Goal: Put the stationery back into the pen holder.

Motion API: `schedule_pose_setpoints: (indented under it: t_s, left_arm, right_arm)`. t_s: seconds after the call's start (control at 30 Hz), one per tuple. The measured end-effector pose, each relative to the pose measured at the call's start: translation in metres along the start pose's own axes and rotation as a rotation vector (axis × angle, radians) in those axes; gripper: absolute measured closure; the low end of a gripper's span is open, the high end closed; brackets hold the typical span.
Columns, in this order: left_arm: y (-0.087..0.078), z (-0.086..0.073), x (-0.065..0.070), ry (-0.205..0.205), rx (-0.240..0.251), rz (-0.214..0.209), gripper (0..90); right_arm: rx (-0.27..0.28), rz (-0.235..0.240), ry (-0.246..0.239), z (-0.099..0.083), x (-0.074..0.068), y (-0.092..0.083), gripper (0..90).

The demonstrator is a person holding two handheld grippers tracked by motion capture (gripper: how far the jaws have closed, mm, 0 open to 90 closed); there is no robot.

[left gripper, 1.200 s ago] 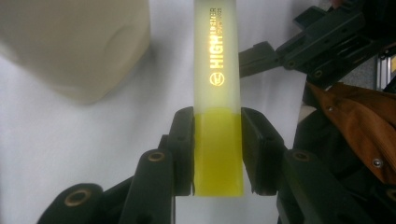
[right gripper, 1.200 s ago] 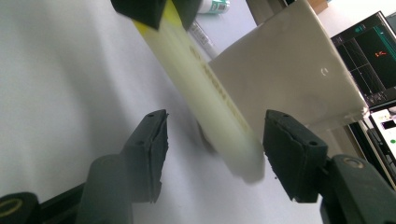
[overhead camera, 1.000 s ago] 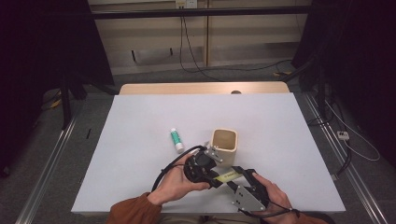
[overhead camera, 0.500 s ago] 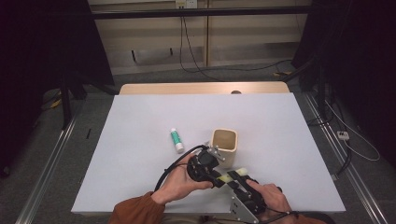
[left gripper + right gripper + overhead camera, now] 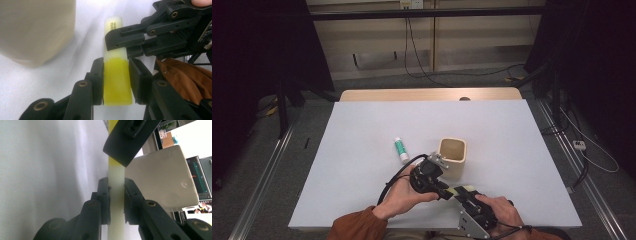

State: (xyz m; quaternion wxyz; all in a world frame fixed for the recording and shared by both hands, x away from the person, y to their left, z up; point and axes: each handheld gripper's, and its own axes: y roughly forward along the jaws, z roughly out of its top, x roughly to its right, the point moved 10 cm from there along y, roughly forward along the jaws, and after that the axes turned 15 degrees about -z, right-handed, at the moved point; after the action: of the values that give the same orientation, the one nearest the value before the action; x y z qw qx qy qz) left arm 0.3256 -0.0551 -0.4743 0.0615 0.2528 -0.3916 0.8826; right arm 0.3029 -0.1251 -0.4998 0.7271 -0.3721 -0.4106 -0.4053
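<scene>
A small tube with a yellow body and a pale whitish end hangs just above the white table, in front of the beige cup. My left gripper is shut on the yellow body. My right gripper has just been closing and now presses both pads on the pale end. In the left gripper view the right gripper's fingers come in from the right across the pale end. In the high view the two grippers meet nose to nose at the tube, near the table's front edge.
A white and green tube lies on the table to the left of the cup. The cup stands close beside the held tube. The table's front edge is just below both hands.
The right gripper's jaws have drawn in onto the tube's pale end. Both hands have kept their places, and the left gripper's hold is unchanged.
</scene>
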Motion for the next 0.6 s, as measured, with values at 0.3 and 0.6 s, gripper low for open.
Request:
schedule_pose_setpoints:
  t_s: [0.3, 0.6]
  left_arm:
    - [-0.015, -0.009, 0.000, 0.012, 0.070, 0.042, 51.0]
    - [-0.033, -0.028, -0.016, 0.044, 0.126, 0.144, 26.5]
  right_arm:
    - [-0.025, -0.008, 0.064, -0.005, 0.007, 0.000, 78.0]
    - [-0.055, 0.015, 0.210, -0.013, 0.013, 0.003, 77.9]
